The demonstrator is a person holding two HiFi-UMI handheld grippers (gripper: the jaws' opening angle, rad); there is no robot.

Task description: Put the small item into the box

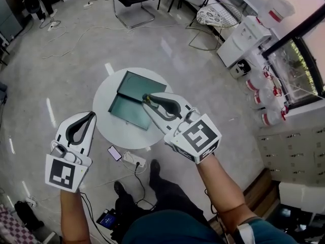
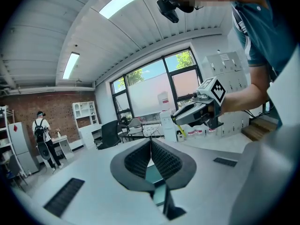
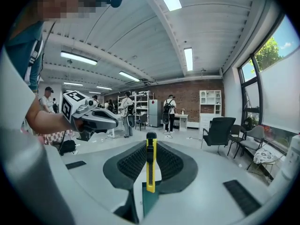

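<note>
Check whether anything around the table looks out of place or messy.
On the round table nothing is spilled; the green box lies open. The odd part is the floor: a phone and a power strip lie beside the table near the person's shoe, where they could be stepped on.

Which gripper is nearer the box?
Right. The right gripper, shut on the knife, hangs over the box; the left gripper is by the table's edge, apart from the box.
</note>
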